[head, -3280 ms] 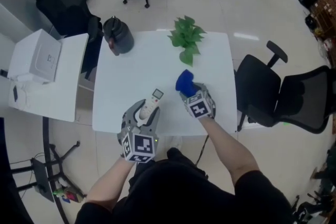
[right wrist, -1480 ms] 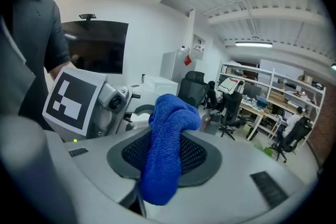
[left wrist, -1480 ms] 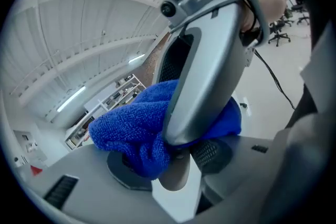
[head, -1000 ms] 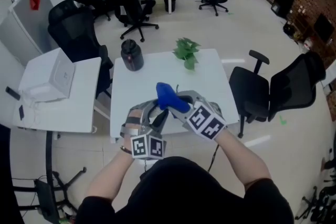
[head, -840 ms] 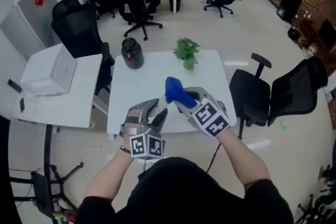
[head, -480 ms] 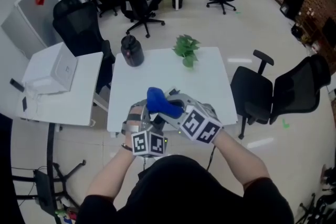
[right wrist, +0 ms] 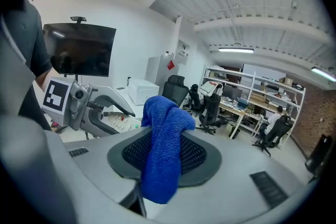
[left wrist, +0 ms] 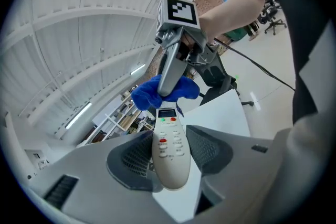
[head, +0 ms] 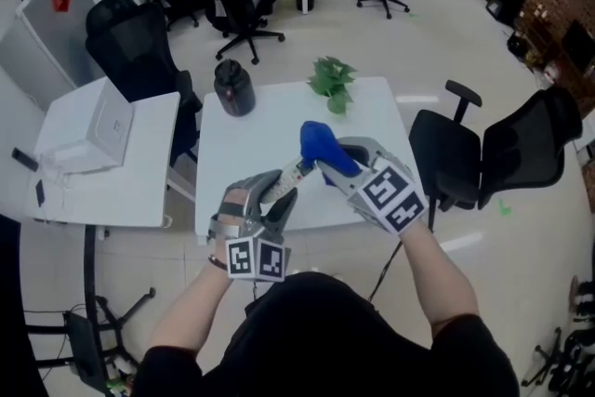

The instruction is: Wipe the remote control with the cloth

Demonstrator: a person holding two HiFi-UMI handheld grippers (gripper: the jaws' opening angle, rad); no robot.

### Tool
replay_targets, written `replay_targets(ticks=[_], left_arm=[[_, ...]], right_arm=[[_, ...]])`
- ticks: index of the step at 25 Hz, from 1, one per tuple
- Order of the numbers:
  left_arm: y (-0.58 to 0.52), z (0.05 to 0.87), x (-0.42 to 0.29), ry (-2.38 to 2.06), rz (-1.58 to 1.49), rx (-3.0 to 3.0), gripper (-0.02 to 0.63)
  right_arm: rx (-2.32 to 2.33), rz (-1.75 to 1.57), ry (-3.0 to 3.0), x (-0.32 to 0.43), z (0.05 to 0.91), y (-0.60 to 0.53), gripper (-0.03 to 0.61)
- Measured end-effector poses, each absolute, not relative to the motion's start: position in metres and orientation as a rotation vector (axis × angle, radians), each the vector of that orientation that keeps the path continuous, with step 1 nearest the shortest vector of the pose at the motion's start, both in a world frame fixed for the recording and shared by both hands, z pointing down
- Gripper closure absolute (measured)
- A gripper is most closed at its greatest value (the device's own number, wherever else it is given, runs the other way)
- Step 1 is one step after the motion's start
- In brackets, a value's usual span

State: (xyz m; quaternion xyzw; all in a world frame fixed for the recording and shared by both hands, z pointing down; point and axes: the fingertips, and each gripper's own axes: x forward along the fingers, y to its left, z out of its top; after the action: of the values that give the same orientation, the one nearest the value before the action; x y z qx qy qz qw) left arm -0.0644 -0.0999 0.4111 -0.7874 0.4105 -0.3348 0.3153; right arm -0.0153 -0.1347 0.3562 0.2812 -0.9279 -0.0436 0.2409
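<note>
Blue cloth [right wrist: 163,139] gripped by right gripper [head: 335,166], remote [left wrist: 169,152] pinched in left gripper [head: 275,196]; hard swipe risks levering remote loose

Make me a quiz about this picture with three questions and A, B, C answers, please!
1. Where on the table is the plant?
A. at the far edge
B. at the near edge
C. right in the middle

2. What colour is the cloth?
A. red
B. blue
C. yellow

3. What is the left gripper doing?
A. open and empty
B. shut on the cloth
C. shut on the remote control

Answers:
1 A: the head view shows the plant at the far side.
2 B: every view shows the cloth blue.
3 C: the left gripper view shows the remote control pinched in it.
</note>
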Motion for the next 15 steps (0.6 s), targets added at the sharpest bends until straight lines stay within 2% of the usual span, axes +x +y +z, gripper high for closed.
replay_targets(ticks=[8,15], left_arm=[[-0.107,0.406,-0.062,1.090,-0.858,-2.101,0.411],[-0.101,0.409,-0.062,1.080,-0.849,-2.104,0.411]], right_arm=[[0.476,-0.184,-2.553,-0.081,0.371,-0.076,0.449],[0.602,-0.143,-2.521,-0.057,0.377,-0.099,0.449]])
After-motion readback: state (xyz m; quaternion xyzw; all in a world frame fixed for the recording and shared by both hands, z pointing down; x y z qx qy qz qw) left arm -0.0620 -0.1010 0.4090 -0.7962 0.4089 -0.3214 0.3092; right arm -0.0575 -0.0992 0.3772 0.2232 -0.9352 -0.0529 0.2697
